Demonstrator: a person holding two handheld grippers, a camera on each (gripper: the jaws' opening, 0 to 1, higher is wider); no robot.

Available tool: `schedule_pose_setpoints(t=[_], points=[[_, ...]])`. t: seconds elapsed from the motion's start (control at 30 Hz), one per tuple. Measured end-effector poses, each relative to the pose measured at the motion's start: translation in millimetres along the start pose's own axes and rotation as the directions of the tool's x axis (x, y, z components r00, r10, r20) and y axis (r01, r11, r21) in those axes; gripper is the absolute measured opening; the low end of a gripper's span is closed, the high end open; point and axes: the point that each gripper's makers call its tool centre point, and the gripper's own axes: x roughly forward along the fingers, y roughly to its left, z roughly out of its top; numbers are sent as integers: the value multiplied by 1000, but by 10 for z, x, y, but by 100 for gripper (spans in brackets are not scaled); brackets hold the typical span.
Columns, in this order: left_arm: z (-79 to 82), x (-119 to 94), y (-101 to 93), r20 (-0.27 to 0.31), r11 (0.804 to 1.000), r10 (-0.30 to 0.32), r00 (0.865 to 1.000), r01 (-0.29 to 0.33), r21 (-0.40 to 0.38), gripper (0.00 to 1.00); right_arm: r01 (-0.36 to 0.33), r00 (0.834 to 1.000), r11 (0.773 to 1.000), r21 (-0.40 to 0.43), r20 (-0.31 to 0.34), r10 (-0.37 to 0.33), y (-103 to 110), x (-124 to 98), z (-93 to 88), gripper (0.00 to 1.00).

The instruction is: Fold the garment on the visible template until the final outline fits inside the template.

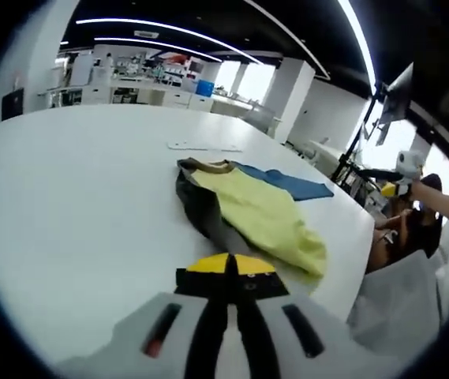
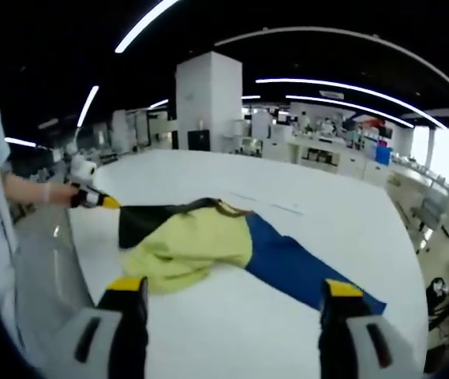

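Left gripper (image 1: 228,276) pressed together, right gripper (image 2: 232,294) spread, above the rumpled garment (image 2: 200,241) on the white table (image 1: 74,197); no legible writing.

Open-plan lab: long white table (image 1: 74,205), cluttered workbenches (image 2: 319,150), ceiling strip lights (image 1: 169,28).

The left gripper (image 1: 229,272) is showing a pale grey body, two black jaws with yellow caps, and dark slots on either side, the left slot carrying a red mark. The right gripper (image 2: 232,294) is showing black jaws with yellow tips on grey mounts, each bearing a dark slot.
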Motion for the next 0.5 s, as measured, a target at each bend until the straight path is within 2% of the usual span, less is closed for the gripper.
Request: schedule_pose_setpoints(t=[0.1,0.2,0.3,0.33,0.37,0.5], points=[[39,-48,158,-16,1000,3,1000,-2,14,0,11,1000,1000,1,-14,-11,112,-13,-36,91],[124,-88,406,-25,1000,10,1000,-9,20,0,24,1000,1000,18,-12,-24,189,-7,-41,91],[228,-134,459,-30,1000,6,1000,-5,29,0,38,999,999,31,-10,-38,275,18,-32,90],[274,-144,621,-40,999,3,999,-1,47,0,44,999,998,36,-9,-43,314,32,-23,90],[314,-148,657,-45,998,3,999,0,61,0,49,999,998,37,-8,-49,346,41,-14,90],[437,-169,876,-48,999,-4,999,5,32,0,64,998,997,44,-11,-63,426,82,-3,90]])
